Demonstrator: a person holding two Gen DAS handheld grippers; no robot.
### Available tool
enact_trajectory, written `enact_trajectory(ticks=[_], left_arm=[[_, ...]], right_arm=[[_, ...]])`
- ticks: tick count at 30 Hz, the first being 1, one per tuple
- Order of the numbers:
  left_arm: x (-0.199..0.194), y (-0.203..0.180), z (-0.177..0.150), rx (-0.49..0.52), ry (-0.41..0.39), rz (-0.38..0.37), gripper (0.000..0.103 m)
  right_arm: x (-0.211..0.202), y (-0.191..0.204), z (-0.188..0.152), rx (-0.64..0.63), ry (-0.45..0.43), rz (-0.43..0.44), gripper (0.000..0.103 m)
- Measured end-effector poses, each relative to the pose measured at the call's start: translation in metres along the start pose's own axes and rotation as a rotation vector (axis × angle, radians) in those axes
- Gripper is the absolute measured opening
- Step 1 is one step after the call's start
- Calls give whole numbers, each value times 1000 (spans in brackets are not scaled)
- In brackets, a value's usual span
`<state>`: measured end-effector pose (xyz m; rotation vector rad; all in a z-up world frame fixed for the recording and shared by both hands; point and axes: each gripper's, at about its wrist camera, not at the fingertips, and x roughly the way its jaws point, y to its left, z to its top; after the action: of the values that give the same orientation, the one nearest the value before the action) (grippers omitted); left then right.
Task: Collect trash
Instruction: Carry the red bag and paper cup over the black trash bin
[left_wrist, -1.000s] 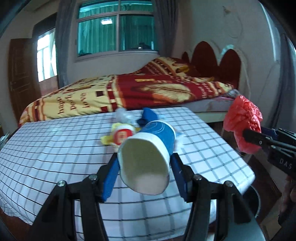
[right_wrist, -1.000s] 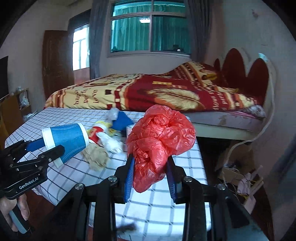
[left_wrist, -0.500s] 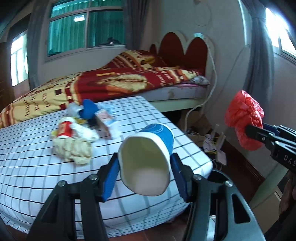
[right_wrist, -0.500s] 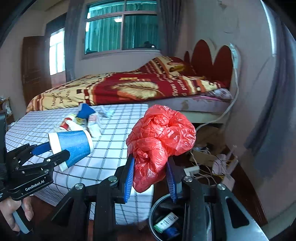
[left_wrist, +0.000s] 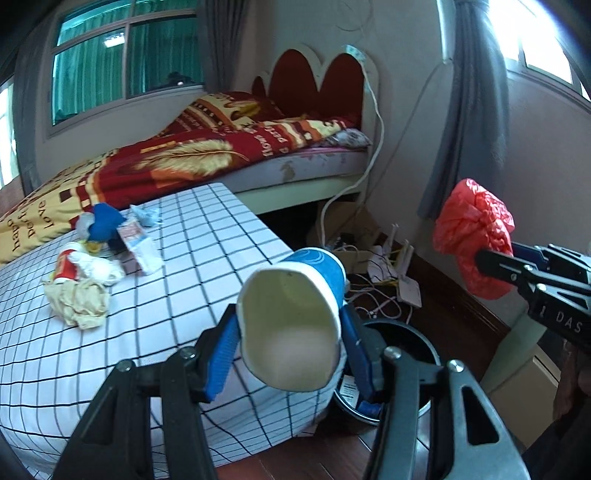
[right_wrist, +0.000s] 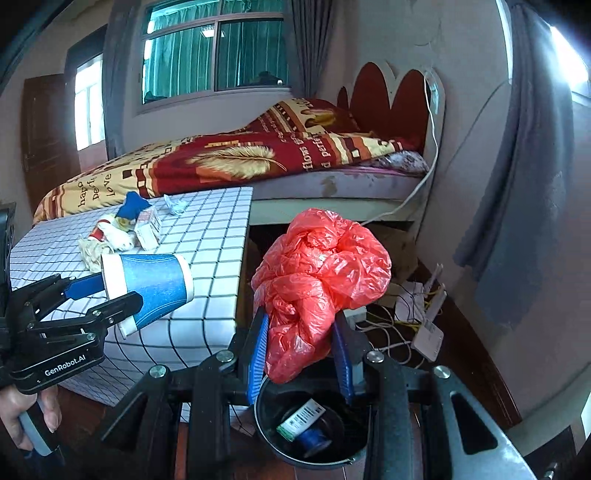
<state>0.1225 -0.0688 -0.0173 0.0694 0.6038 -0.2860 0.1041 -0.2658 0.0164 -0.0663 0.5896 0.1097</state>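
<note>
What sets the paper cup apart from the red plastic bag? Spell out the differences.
The paper cup is rigid, blue and white; the red plastic bag is soft and crumpled. The cup lies sideways in the left gripper; the bag bulges above the right gripper, over the black bin. Both are clamped trash.

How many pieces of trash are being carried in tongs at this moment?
2. The blue paper cup is clamped in the left tongs, beside the checkered table. The red plastic bag is in the right tongs, above the black bin.
</note>
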Motion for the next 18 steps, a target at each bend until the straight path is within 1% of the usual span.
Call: enact_trajectory(ticks=[5, 9, 14, 18], left_arm=[[11, -20, -9, 8, 34, -22, 56], [20, -34, -20, -6, 71, -46, 56], [25, -51, -33, -15, 95, -61, 56], [34, -63, -46, -19, 142, -78, 56]], right_arm=[[4, -15, -16, 1, 38, -6, 34], [11, -23, -31, -6, 78, 5, 35], [22, -39, -55, -2, 134, 32, 35], [33, -49, -73, -1, 181, 45, 35]])
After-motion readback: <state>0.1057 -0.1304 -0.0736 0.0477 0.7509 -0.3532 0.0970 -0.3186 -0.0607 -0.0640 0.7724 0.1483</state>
